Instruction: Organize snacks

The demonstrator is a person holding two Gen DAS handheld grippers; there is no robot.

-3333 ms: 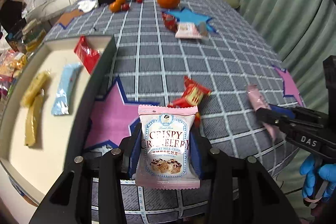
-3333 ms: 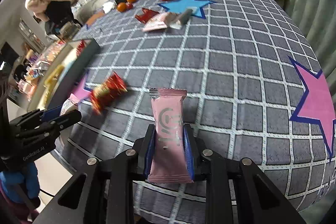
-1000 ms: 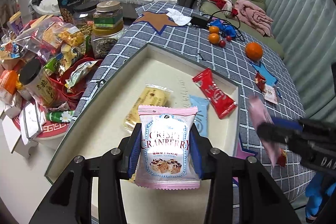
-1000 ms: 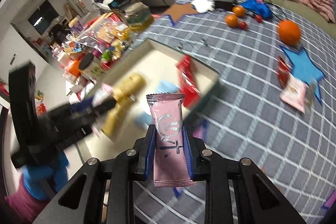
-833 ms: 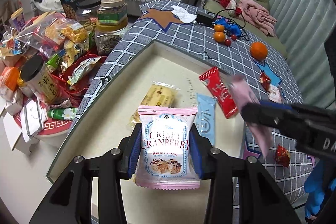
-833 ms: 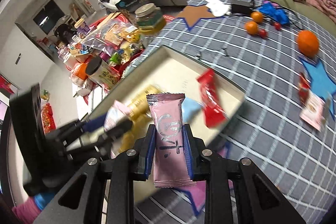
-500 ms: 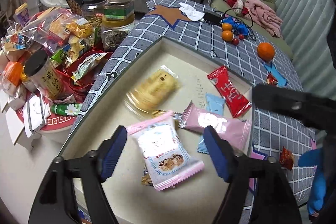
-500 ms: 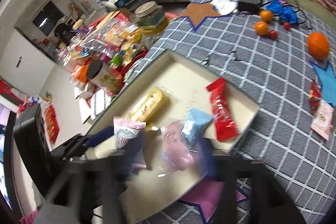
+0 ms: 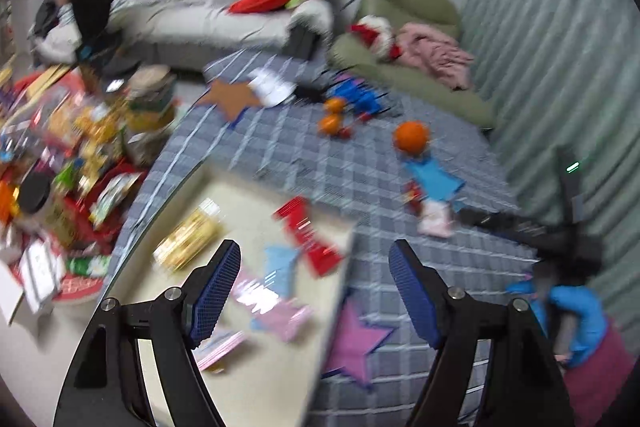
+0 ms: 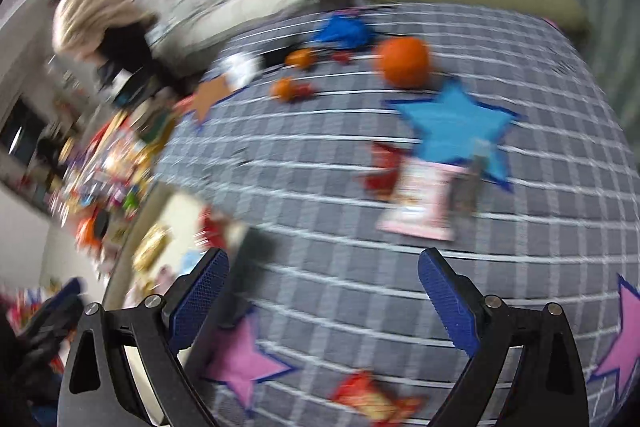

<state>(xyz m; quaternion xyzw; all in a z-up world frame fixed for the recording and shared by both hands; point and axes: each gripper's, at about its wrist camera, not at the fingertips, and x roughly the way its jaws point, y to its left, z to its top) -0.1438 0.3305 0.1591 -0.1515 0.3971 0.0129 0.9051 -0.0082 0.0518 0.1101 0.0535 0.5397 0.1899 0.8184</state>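
Pink snack packets [image 9: 276, 307] lie in the tray [image 9: 280, 387], both the left gripper [image 9: 314, 291] and the right gripper [image 10: 322, 301] gape empty, and hasty reaching could miss the pink packet [image 10: 420, 203] on the cloth.

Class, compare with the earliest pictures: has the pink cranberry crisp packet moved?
Yes. It left the left gripper, whose jaws now stand open, and lies inside the cream tray, left of the grey checked tablecloth.

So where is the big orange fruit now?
In the right wrist view the big orange fruit lies on the checked cloth, far side, just above the blue star.
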